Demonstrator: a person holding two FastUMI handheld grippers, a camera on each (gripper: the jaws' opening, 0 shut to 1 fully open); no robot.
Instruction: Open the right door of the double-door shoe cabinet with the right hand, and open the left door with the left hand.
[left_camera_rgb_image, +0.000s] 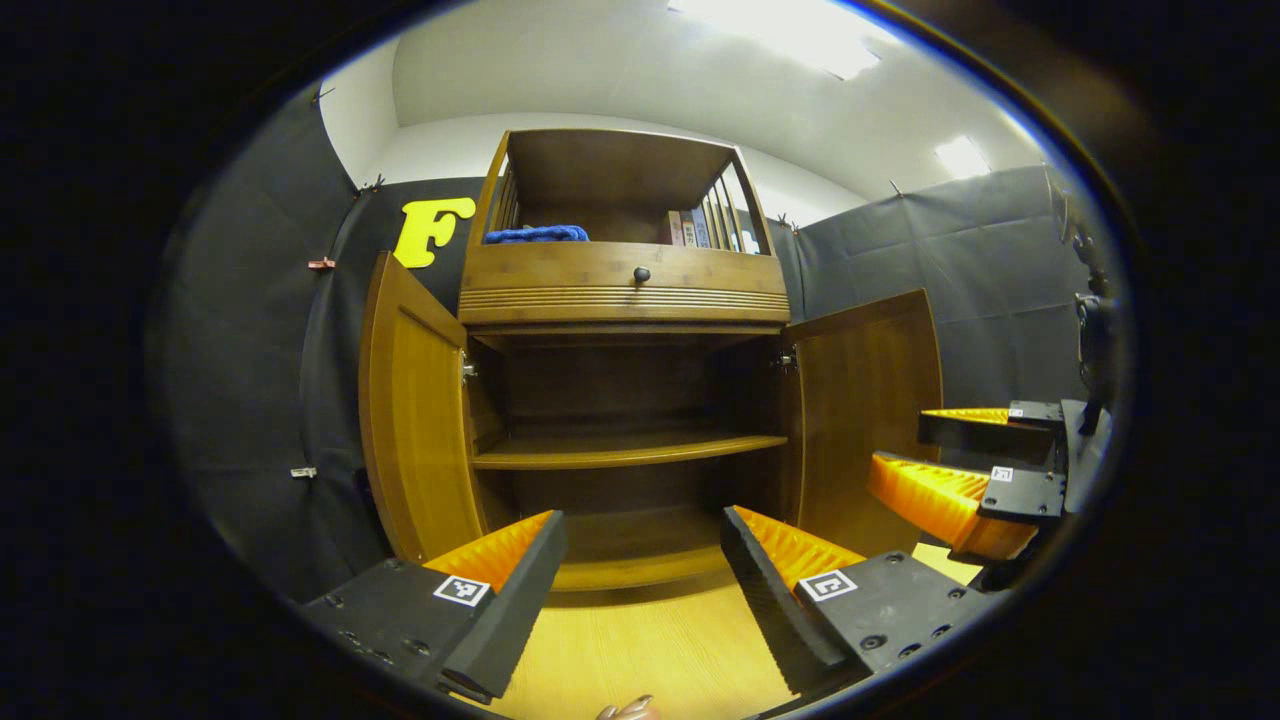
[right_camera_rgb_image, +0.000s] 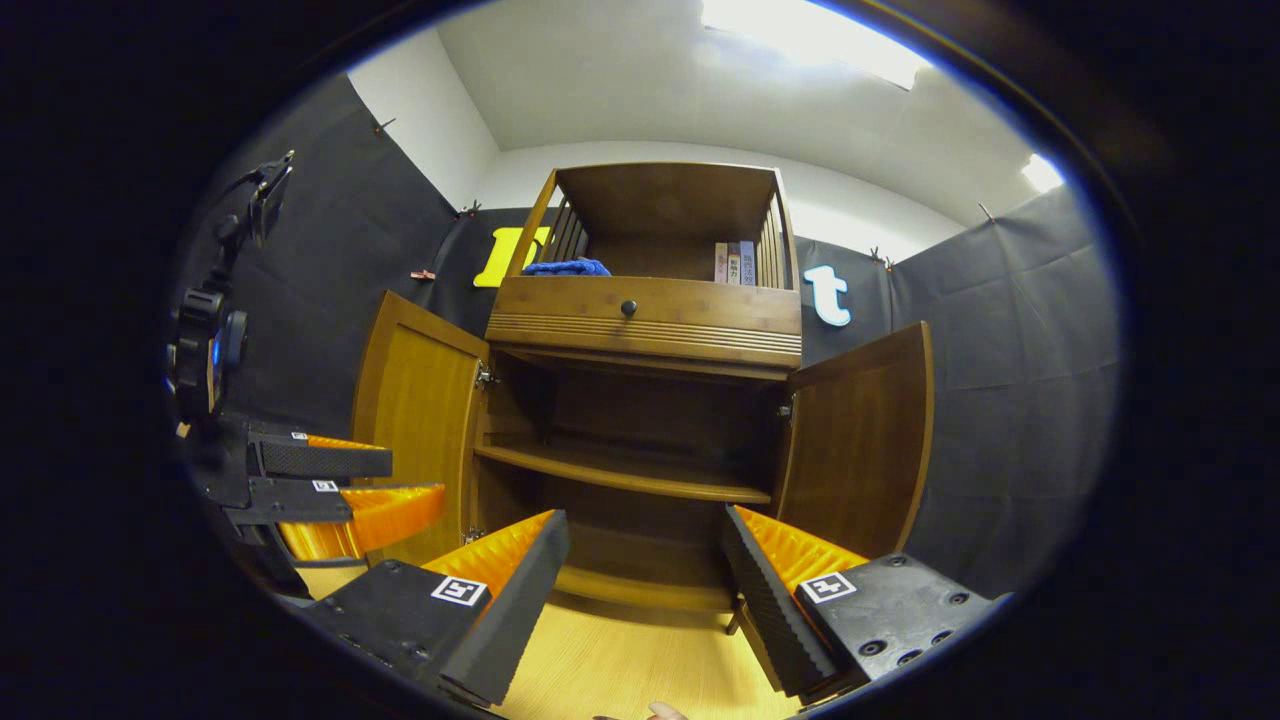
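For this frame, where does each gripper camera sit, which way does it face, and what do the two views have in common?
Left gripper view: rides the left gripper, low near the floor, facing the shoe cabinet; its open fingers frame the bottom, the right gripper at its right.
Right gripper view: rides the right gripper, facing the cabinet from slightly right; the left gripper at its left.
Shared: left door and right door both swung open, the inner shelf, the drawer knob.

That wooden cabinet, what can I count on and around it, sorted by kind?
Open doors: 2, the left door and the right door
Drawer knobs: 1, the knob
Blue cloths: 1, the cloth on the top shelf
Inner shelves: 1, the shelf
Grippers: 2, the left gripper and the right gripper
Total: 7
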